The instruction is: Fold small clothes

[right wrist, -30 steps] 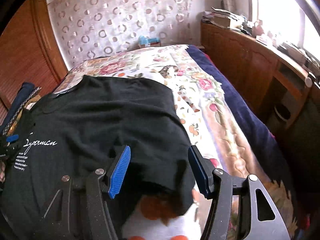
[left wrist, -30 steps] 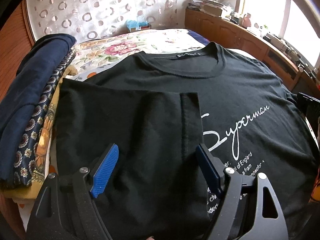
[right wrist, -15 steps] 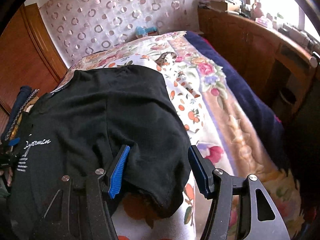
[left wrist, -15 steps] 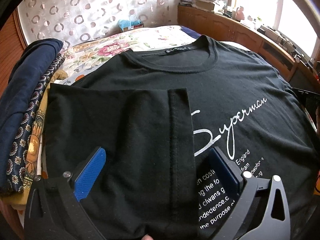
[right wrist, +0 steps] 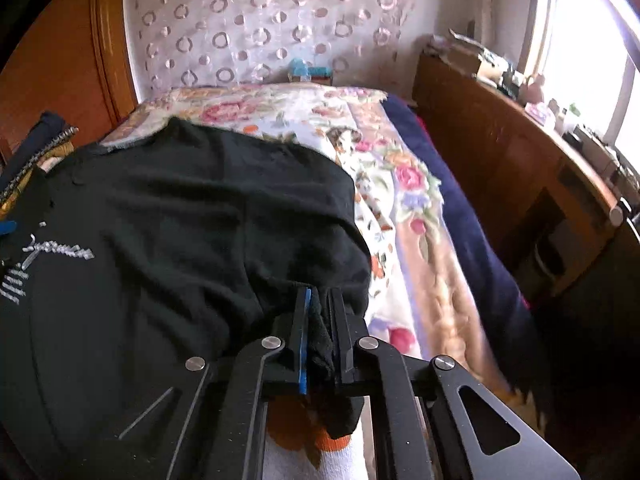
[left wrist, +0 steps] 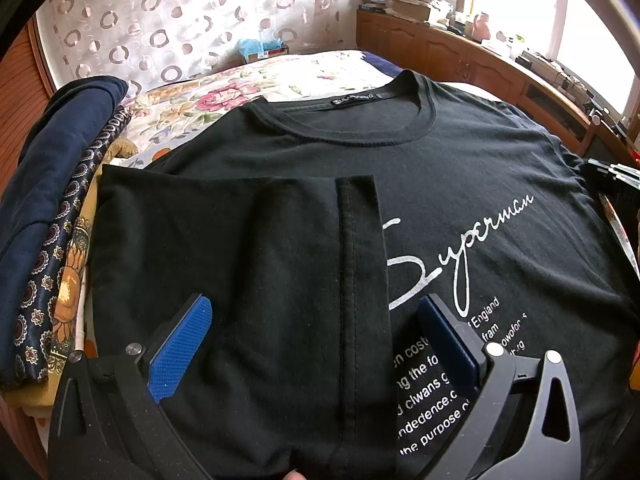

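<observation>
Black cotton T-shirt (left wrist: 460, 184) with ribbed round collar and white script print lies flat, chest up, on the floral quilted bedspread (left wrist: 248, 92); its left sleeve is folded inward, the stitched hem running toward 12 o'clock. My left gripper (left wrist: 316, 320) hovers with jaws spread wide over that folded panel, its ridged blue pads (left wrist: 182, 346) holding nothing. My right gripper (right wrist: 320, 322) is pinched tight on a bunched fold of the shirt's right edge at 6 o'clock in its view. A stack of folded navy and patterned cloth (left wrist: 52, 216) sits at 9 o'clock in the left view
</observation>
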A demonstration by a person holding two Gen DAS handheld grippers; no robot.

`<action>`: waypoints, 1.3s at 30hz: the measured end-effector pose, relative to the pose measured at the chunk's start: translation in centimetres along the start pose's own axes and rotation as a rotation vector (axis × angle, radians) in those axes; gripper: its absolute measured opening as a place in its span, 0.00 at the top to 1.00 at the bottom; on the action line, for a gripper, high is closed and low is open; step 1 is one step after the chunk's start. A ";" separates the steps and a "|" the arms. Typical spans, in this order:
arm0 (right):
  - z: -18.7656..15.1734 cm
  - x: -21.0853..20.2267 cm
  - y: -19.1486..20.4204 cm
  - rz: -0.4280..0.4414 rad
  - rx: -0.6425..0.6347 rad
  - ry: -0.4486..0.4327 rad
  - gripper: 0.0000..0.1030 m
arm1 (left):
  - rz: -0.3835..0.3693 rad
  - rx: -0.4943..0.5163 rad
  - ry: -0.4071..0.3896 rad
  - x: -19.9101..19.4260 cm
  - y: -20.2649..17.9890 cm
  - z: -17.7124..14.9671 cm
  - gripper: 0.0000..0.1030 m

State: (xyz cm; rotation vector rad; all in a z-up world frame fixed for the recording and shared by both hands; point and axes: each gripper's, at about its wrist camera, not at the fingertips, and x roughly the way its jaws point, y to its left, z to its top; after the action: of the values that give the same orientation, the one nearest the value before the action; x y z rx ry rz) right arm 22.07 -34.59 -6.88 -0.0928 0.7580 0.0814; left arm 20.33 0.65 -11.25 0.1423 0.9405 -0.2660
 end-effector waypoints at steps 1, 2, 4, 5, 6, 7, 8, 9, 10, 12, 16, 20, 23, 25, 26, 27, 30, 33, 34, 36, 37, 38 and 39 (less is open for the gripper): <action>0.2 -0.2 0.0 0.014 0.004 -0.018 0.93 | 0.005 -0.001 0.003 0.0 0.1 0.1 0.00; 0.3 -0.4 0.1 0.027 0.006 -0.036 0.93 | 0.014 -0.007 0.000 -0.1 0.1 0.1 0.00; 0.9 -1.0 0.6 0.067 -0.001 -0.077 0.93 | 0.015 -0.023 -0.015 -0.5 0.4 0.1 0.00; 1.1 -1.2 0.9 0.083 -0.005 -0.085 0.93 | 0.007 -0.033 -0.024 -0.7 0.6 0.1 0.00; 1.4 -1.1 1.3 0.102 -0.012 -0.088 0.93 | -0.001 -0.044 -0.036 -1.0 0.7 0.2 0.00; 1.3 -1.1 1.6 0.121 -0.015 -0.090 0.93 | -0.018 -0.053 -0.056 -1.6 0.8 0.2 0.00; 1.3 -0.9 2.0 0.146 -0.018 -0.087 0.93 | -0.029 -0.056 -0.070 -1.9 0.8 0.3 0.00; 1.2 -0.7 2.5 0.169 -0.027 -0.080 0.93 | -0.034 -0.055 -0.084 -2.4 0.8 0.4 0.00; 1.2 -0.4 3.2 0.192 -0.042 -0.071 0.93 | -0.032 -0.051 -0.097 -2.8 0.7 0.5 0.00; 0.8 0.2 3.6 0.233 -0.050 -0.054 0.93 | -0.014 -0.040 -0.112 -3.2 0.4 0.7 0.00; 0.0 1.9 4.5 0.280 -0.073 -0.009 0.93 | -0.007 -0.034 -0.138 -4.2 0.2 1.0 0.00; -0.1 2.5 3.8 0.286 -0.079 0.019 0.93 | -0.002 -0.031 -0.152 -4.9 0.1 1.1 0.00; 0.0 2.6 3.1 0.281 -0.078 0.031 0.91 | -0.007 -0.038 -0.162 -5.1 0.2 1.1 0.00; 0.1 2.4 3.4 0.283 -0.079 0.036 0.82 | -0.009 -0.044 -0.169 -5.4 0.3 1.0 0.00; 0.2 2.3 3.1 0.287 -0.079 0.042 0.79 | -0.010 -0.045 -0.171 -5.4 0.3 1.0 0.00; 0.4 2.1 3.4 0.282 -0.080 0.044 0.78 | -0.010 -0.047 -0.173 -5.5 0.3 1.0 0.00; 1.4 -0.1 3.3 0.263 -0.075 0.002 0.75 | -0.014 -0.044 -0.176 -5.5 0.1 0.9 0.00; 1.7 -2.4 3.0 0.236 -0.070 -0.054 0.65 | -0.014 -0.040 -0.175 -5.5 -0.1 0.7 0.00; 2.1 -3.0 2.3 0.216 -0.065 -0.075 0.61 | -0.016 -0.040 -0.176 -5.5 -0.1 0.7 0.00; 2.0 -3.6 1.6 0.192 -0.051 -0.101 0.55 | -0.022 -0.043 -0.177 -5.5 -0.1 0.7 0.00; 2.0 -3.7 1.1 0.174 -0.042 -0.107 0.53 | -0.024 -0.044 -0.176 -5.5 -0.1 0.8 0.00; 2.0 -3.4 0.7 0.149 -0.034 -0.103 0.53 | -0.024 -0.045 -0.175 -5.4 -0.1 0.7 0.00; 1.8 -2.9 0.5 0.122 -0.028 -0.096 0.53 | -0.024 -0.045 -0.173 -5.4 -0.1 0.7 0.00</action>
State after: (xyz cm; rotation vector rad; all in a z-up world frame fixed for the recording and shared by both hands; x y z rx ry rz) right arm 21.09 -33.97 -3.61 -0.0689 0.6658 0.2107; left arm 17.78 1.23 -6.42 0.0655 0.7758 -0.2743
